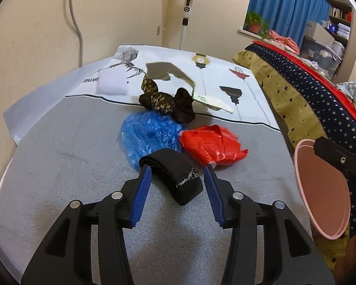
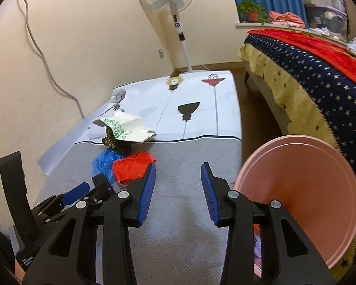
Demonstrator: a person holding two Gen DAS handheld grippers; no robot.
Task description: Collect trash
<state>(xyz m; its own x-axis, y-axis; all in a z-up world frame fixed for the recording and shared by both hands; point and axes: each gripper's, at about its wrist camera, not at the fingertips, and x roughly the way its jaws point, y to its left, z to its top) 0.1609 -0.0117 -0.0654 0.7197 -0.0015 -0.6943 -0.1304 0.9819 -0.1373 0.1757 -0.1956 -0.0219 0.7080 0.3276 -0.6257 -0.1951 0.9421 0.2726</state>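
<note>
Dim warm light, strong fisheye warping

Left gripper: jaws apart, pitched down, blue pads spread toward 12 o'clock. Right gripper: jaws apart, nothing between, pitched down, at 3 o'clock of left.

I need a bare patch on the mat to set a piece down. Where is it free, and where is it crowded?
Free: the grey mat between the red bag and the pink bin, ahead of the right tool; also the grey stretch left of the blue bag. Crowded: the middle, where both bags, the black band, dark cloth and torn paper cluster by the left tool.
</note>
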